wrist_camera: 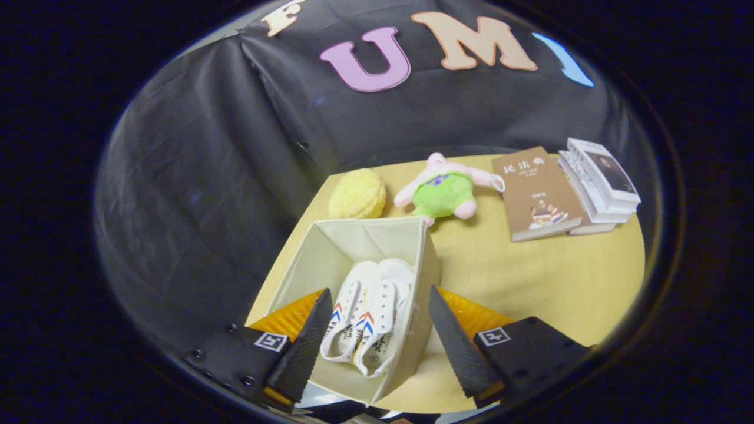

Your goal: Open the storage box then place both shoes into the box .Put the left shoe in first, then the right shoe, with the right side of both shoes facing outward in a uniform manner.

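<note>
The tongs (377, 335) hang wide apart and hold nothing, above the open fabric storage box (330, 247) on the table (530, 277); both white shoes (368, 315) lie inside, so the task looks finished.

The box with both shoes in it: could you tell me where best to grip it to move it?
Probably the box's right wall, from above: the top is open and that thin rim stands free of the shoes. The claw hangs open over it, holding nothing.
</note>
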{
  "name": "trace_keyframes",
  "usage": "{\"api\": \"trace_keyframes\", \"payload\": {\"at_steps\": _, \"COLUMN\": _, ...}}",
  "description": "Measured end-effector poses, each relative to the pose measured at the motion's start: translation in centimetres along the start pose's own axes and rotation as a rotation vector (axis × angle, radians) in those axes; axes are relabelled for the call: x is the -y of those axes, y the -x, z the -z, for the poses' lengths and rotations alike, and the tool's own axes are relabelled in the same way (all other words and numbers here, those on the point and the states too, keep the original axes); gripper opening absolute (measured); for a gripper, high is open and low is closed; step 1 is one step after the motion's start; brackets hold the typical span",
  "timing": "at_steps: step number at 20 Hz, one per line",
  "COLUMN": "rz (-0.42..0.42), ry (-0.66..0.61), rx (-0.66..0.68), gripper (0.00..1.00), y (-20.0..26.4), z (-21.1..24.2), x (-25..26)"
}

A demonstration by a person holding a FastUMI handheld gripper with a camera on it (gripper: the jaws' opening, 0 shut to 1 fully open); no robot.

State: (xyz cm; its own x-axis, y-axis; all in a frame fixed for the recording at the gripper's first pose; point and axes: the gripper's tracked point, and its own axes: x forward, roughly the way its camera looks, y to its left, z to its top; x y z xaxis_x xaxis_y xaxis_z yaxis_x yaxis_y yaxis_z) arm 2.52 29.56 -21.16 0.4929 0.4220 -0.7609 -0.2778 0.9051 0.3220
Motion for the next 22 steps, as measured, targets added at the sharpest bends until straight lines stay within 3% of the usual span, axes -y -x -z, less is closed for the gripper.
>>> {"api": "trace_keyframes", "payload": {"at_steps": 4, "rz": -0.065, "ry": 0.036, "rx": 0.169, "gripper": 1.00, "y": 4.7, "z": -4.0, "x": 0.2}}
{"api": "trace_keyframes", "payload": {"at_steps": 9, "rz": -0.032, "ry": 0.108, "rx": 0.417, "gripper": 1.00, "y": 12.5, "z": -9.7, "x": 3.2}}
{"api": "trace_keyframes", "payload": {"at_steps": 15, "rz": 0.108, "ry": 0.183, "rx": 0.586, "gripper": 1.00, "y": 20.3, "z": -12.0, "x": 9.0}}
{"api": "trace_keyframes", "payload": {"at_steps": 22, "rz": 0.181, "ry": 0.187, "rx": 0.819, "gripper": 1.00, "y": 28.5, "z": -13.1, "x": 13.2}}
